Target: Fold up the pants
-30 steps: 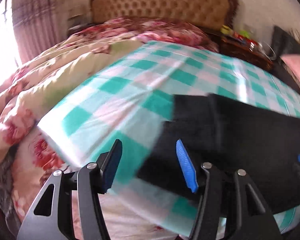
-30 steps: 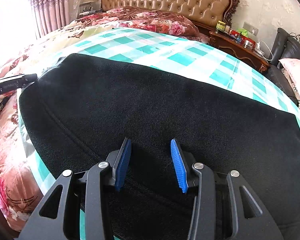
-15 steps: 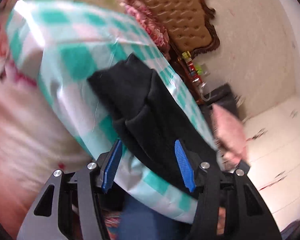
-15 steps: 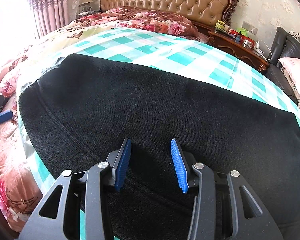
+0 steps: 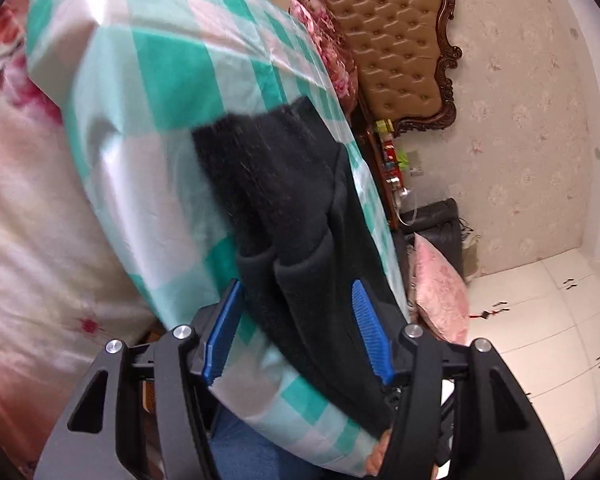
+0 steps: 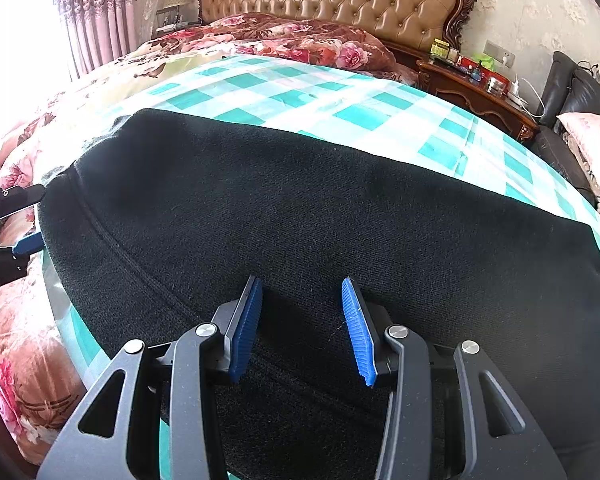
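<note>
Rolled onto its side since a second ago, the left gripper point(image 5: 296, 328) now straddles the black pants' point(image 5: 284, 200) end on the checked sheet point(image 5: 160, 60), jaws opening — push deeper, pinch both layers. Right gripper point(image 6: 302, 328) hovers half-open above the cloth.

black fingers point(image 6: 240, 328), blue ribbed pads point(image 6: 356, 332), silver screws point(image 6: 396, 331)

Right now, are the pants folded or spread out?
Folded, at least once: the black pants lie flat on the checked sheet, two stacked layer edges at their end.
</note>
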`<state>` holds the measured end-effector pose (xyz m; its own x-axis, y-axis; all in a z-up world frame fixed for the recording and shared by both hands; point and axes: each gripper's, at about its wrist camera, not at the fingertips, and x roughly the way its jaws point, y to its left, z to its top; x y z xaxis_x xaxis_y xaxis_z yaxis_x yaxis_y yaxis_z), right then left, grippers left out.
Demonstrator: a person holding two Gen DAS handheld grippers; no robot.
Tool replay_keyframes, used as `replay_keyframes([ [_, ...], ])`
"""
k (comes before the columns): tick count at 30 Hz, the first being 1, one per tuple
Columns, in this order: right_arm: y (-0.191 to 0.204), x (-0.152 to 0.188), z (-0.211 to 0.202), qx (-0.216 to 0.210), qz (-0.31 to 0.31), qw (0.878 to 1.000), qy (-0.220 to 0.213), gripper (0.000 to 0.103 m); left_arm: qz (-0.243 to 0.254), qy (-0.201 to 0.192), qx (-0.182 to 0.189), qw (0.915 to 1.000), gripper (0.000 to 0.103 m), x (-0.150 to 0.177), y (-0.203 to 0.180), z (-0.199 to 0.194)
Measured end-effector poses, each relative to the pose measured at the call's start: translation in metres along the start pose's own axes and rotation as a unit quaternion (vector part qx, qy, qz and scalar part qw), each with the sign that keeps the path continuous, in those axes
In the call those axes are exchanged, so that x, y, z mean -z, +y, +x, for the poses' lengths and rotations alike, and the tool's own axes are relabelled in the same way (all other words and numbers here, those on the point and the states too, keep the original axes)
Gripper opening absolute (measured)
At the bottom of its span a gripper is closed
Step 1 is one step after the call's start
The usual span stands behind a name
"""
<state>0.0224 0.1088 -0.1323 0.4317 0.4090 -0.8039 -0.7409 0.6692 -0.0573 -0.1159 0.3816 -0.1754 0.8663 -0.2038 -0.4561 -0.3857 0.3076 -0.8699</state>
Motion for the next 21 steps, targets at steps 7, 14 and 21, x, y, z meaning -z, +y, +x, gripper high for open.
replay_keyframes([
  [7,0.001,-0.001,0.000,-0.001,0.003,1.000,0.003,0.042,-0.003,-0.007,0.003,1.0000,0.056,-0.005,-0.006,0.020],
  [14,0.000,-0.004,0.001,-0.006,0.011,1.000,0.011,0.042,0.002,-0.021,0.000,0.9998,0.055,-0.010,-0.006,0.020],
  [21,0.000,-0.006,0.001,-0.005,0.016,1.000,0.017,0.042,-0.013,-0.012,-0.047,0.9987,0.063,-0.001,-0.022,0.025],
])
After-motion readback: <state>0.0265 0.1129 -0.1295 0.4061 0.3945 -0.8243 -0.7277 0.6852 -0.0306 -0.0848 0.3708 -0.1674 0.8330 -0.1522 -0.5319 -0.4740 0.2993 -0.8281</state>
